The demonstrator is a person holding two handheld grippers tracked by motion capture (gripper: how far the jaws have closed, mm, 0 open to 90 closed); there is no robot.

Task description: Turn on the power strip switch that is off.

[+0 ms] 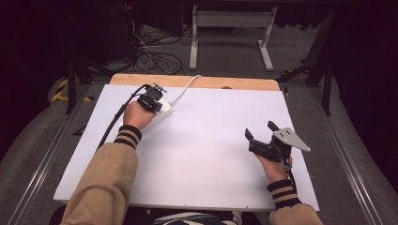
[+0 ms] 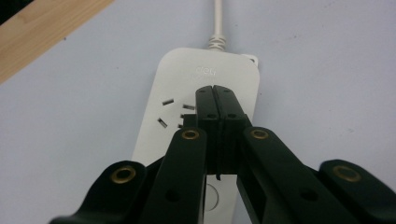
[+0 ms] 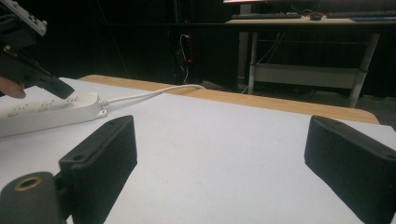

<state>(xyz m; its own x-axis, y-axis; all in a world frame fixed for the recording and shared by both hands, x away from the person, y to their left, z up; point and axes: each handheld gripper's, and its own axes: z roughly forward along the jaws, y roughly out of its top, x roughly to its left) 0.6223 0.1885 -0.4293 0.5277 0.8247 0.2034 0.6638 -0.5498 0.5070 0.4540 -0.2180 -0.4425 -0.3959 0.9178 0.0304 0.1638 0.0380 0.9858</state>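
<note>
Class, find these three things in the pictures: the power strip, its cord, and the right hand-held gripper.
Power strip (image 2: 205, 74): left gripper view, top face near the logo.
Cord (image 3: 140, 96): right gripper view, mid-length on the table.
Right hand-held gripper (image 1: 259, 131): high view, between its open fingertips.

A white power strip (image 2: 205, 84) lies flat directly beneath the closed left claw (image 2: 216, 89), its cord (image 2: 217, 18) running away beyond the tips.

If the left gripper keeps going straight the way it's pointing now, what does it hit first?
Most likely the white power strip. The left gripper, jaws closed, points down at its top face beside a socket; whether the tips already touch it is unclear.
</note>
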